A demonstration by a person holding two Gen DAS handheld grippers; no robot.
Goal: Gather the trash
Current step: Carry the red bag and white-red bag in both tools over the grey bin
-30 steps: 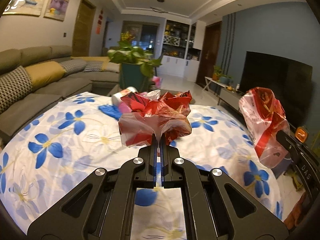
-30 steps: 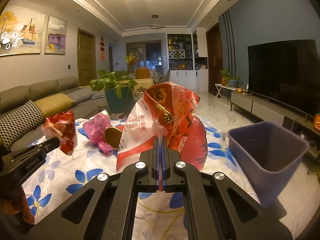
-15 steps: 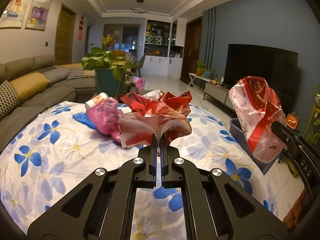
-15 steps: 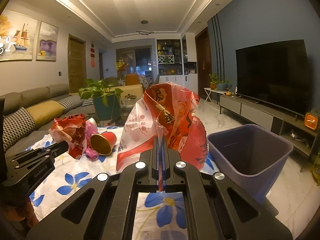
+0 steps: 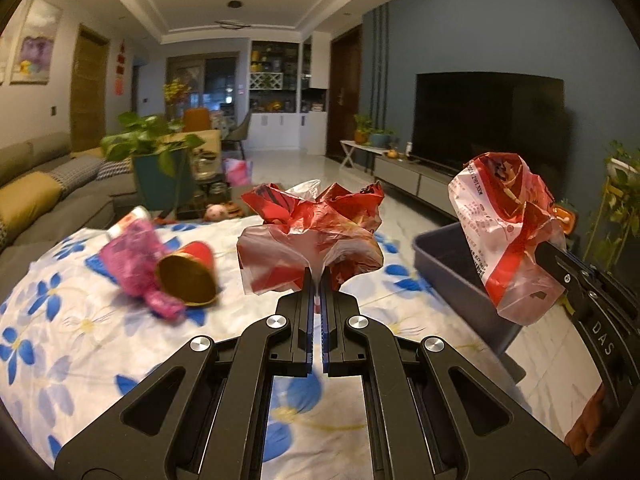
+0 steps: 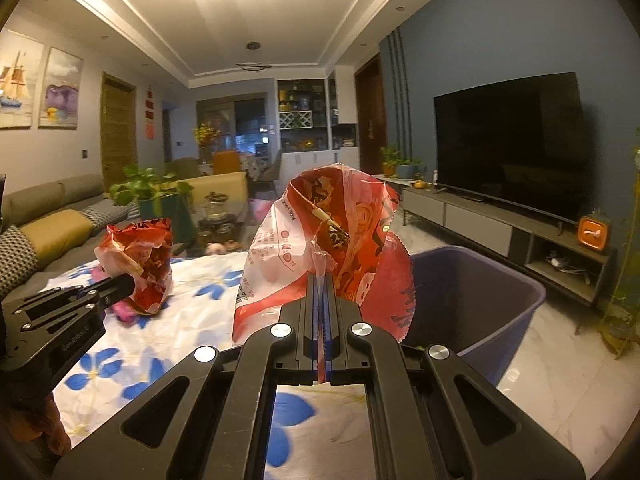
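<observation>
Both grippers clamping wrappers: left (image 5: 319,280) on crumpled one (image 5: 312,236), right (image 6: 323,286) on bag (image 6: 324,252). I'm centring over bin (image 6: 492,304) before releasing.

"DAS" on right gripper (image 5: 560,276) body; bag print unreadable.

The open top of the bin (image 6: 472,300) is free, just right of the table (image 5: 80,340). On the cloth, a pink wrapper (image 5: 132,268) and a red cup (image 5: 188,276) lie left; the cloth in front is bare.
</observation>
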